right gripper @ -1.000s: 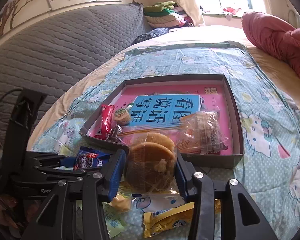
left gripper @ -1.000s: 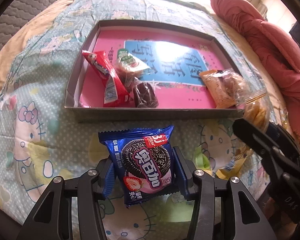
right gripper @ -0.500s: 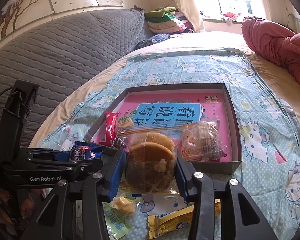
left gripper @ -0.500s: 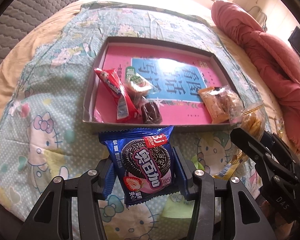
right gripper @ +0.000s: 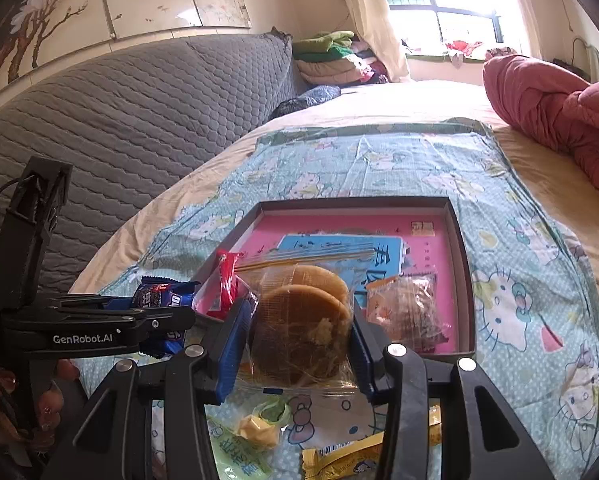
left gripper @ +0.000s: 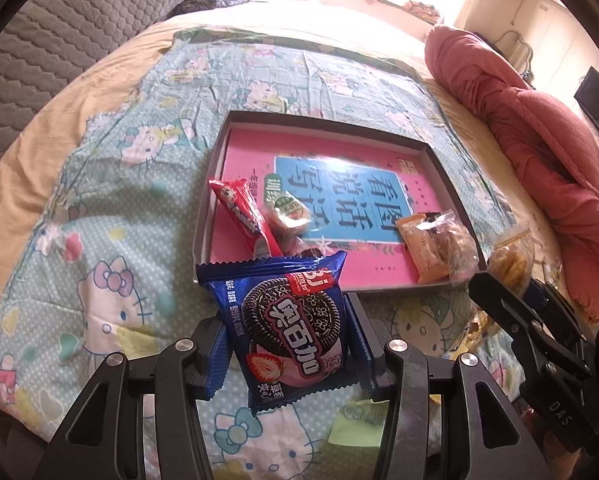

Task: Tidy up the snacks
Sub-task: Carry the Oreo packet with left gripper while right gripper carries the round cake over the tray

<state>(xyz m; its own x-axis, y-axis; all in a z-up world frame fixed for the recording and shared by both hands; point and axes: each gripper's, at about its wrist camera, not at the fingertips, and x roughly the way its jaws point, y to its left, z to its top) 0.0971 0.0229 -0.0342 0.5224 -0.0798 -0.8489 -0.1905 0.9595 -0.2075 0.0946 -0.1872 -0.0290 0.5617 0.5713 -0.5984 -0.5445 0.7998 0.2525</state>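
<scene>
From my left wrist camera, my left gripper [left gripper: 285, 354] is clamped on a blue cookie pack [left gripper: 285, 322], its blue pads pressed to both sides of the wrapper. I hold the pack upright above the bedsheet [left gripper: 111, 248], just short of the near wall of the box [left gripper: 215, 168]. Inside the box, on its pink floor, a red bar [left gripper: 245, 214] lies along the left side, with a green-topped sweet [left gripper: 293, 212] just beside it. A bagged pastry [left gripper: 439, 246] lies in the near right corner. My right gripper [left gripper: 535, 344] reaches in from the right, and its clear bag of cakes [left gripper: 511, 262] shows just past the box's right corner. A red quilt [left gripper: 539, 136] is bunched along the bed's right side. A pale green wrapper [left gripper: 357, 422] lies on the sheet below my fingers.

From my right wrist camera, my right gripper [right gripper: 299, 352] is closed around the bag of cakes [right gripper: 303, 326], two round brown cakes inside clear film. It hangs above the sheet in front of the box's [right gripper: 465, 276] near edge. The pastry [right gripper: 409, 304] sits in the box's near right corner, and the red bar [right gripper: 223, 286] on the left. My left gripper [right gripper: 155, 322] crosses in from the left with the cookie pack [right gripper: 157, 294] in its grip. On the sheet below lie a yellow sweet [right gripper: 257, 426], a green packet [right gripper: 239, 454] and a yellow packet [right gripper: 345, 460]. A grey headboard [right gripper: 131, 112] rises behind the bed.
</scene>
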